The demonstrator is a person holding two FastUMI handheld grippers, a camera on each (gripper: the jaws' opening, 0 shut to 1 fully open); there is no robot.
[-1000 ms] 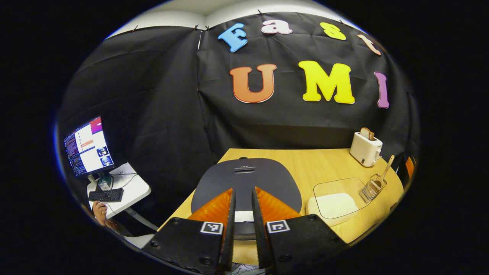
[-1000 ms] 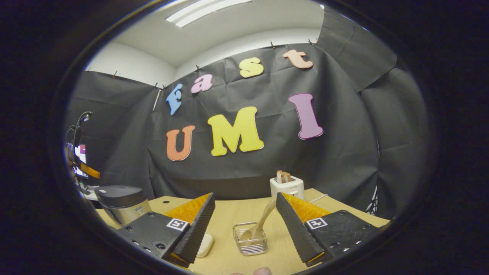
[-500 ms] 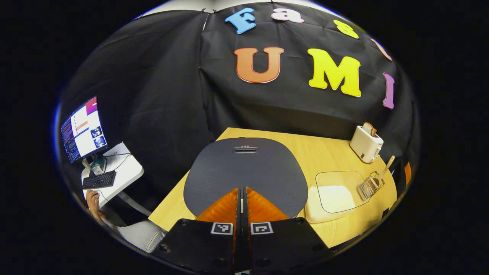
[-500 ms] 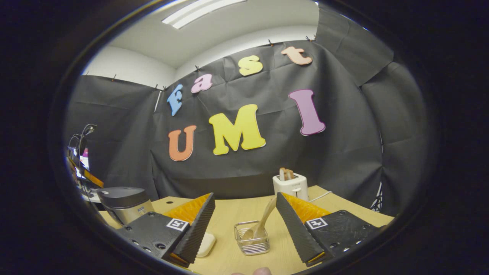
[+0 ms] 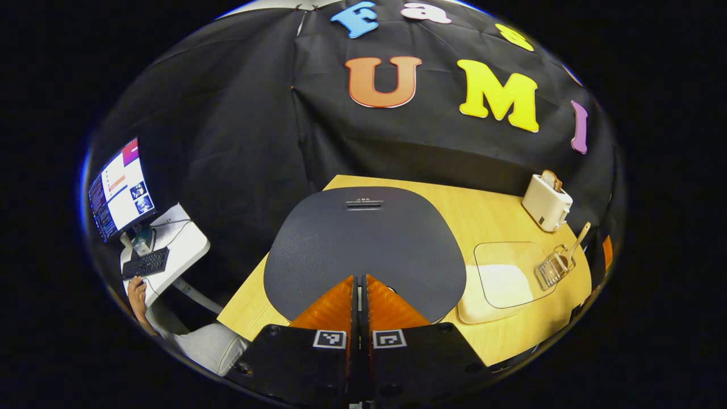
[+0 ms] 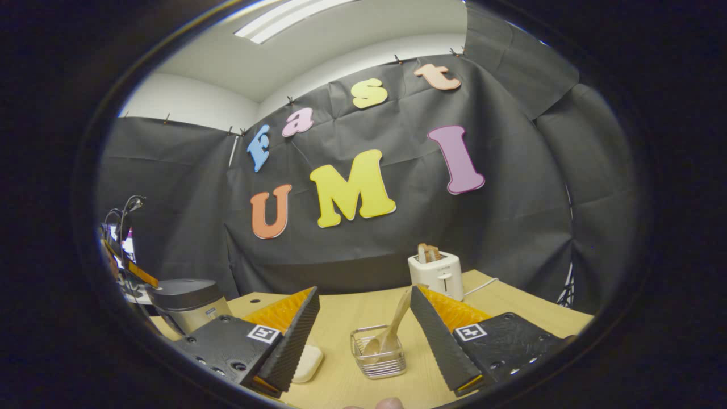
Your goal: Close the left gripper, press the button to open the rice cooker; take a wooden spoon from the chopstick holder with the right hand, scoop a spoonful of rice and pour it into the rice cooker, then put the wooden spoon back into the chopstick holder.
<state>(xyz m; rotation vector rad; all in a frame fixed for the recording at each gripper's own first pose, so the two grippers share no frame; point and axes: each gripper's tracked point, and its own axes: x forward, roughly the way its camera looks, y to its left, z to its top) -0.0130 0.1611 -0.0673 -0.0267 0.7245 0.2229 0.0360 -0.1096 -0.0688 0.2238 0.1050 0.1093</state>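
Looks like a lab recording booth dressed up as a kitchen corner: black cloth wall (image 6: pixel 511 199) pinned up behind a wooden table (image 5: pixel 488 210) with a rice cooker (image 5: pixel 363 244) and toaster (image 6: pixel 435 274), office ceiling light (image 6: pixel 284 20) overhead, plus a monitor (image 5: pixel 116 190) and keyboard (image 5: pixel 145 264) on a side desk at far left.

- The light wooden worktop (image 5: pixel 488 210) stands against the black cloth wall.
- A dark-lidded rice cooker (image 5: pixel 363 244) sits at its left end.
- Just right of it lies a shallow tray of rice (image 5: pixel 500 281).
- Beside that stands a wire chopstick holder (image 6: pixel 379 359).
- A white toaster (image 6: pixel 436 274) stands at the back right.
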